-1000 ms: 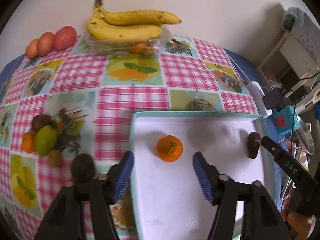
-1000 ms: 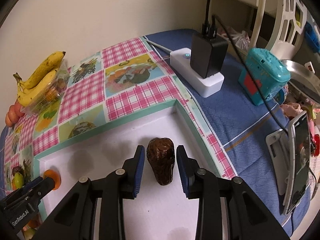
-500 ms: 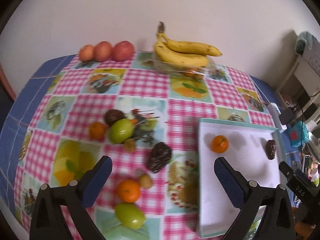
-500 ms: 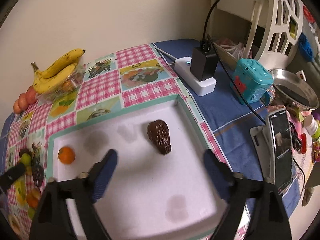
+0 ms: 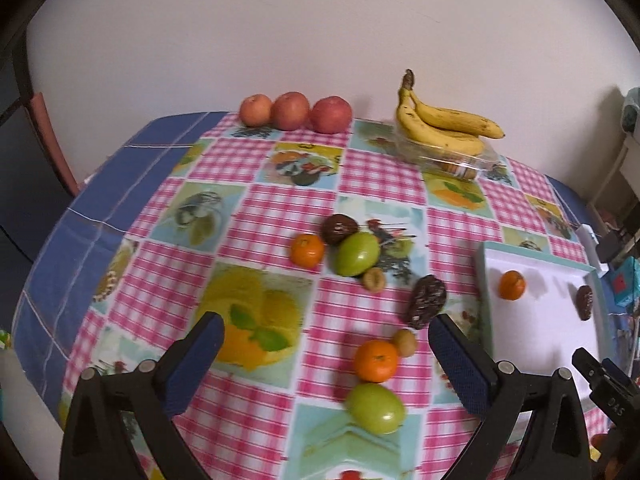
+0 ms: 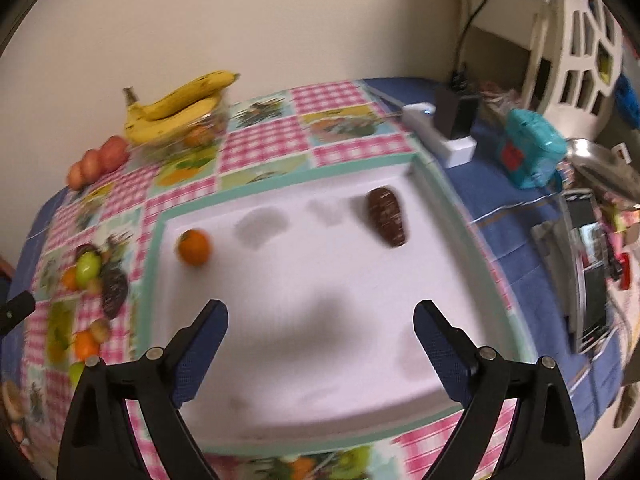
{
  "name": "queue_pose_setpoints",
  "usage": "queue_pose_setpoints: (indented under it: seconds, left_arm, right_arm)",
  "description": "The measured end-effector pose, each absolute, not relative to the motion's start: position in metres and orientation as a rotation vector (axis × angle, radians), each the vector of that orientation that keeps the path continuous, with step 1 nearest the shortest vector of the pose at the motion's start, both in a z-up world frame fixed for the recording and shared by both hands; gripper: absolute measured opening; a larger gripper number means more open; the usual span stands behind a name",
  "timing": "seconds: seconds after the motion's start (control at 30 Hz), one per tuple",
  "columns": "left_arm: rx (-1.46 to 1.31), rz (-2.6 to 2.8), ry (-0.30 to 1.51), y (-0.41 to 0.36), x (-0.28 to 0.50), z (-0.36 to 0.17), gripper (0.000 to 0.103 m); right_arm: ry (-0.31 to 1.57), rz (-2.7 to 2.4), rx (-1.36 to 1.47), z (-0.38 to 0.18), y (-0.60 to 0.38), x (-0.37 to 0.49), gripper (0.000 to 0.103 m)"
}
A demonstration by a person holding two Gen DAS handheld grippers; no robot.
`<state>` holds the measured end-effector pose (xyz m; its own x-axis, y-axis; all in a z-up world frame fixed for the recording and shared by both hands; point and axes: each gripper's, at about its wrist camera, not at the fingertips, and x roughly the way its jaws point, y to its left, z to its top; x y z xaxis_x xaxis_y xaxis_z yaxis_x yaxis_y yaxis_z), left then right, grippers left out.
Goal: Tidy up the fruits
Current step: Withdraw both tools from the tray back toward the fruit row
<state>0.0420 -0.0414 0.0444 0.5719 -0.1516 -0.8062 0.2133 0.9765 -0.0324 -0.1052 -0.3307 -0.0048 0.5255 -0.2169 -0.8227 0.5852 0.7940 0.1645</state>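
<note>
The white tray (image 6: 320, 320) fills the middle of the right wrist picture, and most of its floor is bare. Its green rim runs along the top and down the right side. Just past that rim, at the upper right, sit a white power strip (image 6: 440, 136) with a black plug, a blue toy box (image 6: 532, 152) and a phone (image 6: 588, 272) lower at the right.

The right gripper (image 6: 320, 336) is wide open at the bottom of the picture and holds nothing. The left gripper (image 5: 326, 354) is wide open too, with nothing in it, low in the left wrist picture over the pink checked cloth (image 5: 260, 216).

On the tray lie two things: one small orange (image 6: 194, 246) at the left and one brown fruit (image 6: 387, 216) at the upper right.

On the cloth, in the middle of the left wrist picture, I count two oranges (image 5: 376, 360), two green fruits (image 5: 357, 254), two dark brown fruits (image 5: 427, 300) and two little tan ones (image 5: 374, 280). They lie close together, some touching. There is open cloth to the left of them.

At the top, by the wall, are three red apples (image 5: 296, 111) in a row and one bunch of bananas (image 5: 444, 128) on a clear box.
</note>
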Motion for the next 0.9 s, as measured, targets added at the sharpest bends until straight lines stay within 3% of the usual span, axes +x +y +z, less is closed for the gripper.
queue_pose_setpoints:
  seconds: [0.47,0.9]
  left_arm:
    - [-0.012,-0.139,0.996,0.004,0.064,0.038,0.103]
    - [-0.121,-0.135,1.012,0.039,0.079,0.038,0.103]
  right_arm:
    - [0.969,-0.466,0.464,-0.015,-0.289,-0.09,0.094]
    - [0.925,-0.298,0.467,0.004,-0.248,-0.057,0.094]
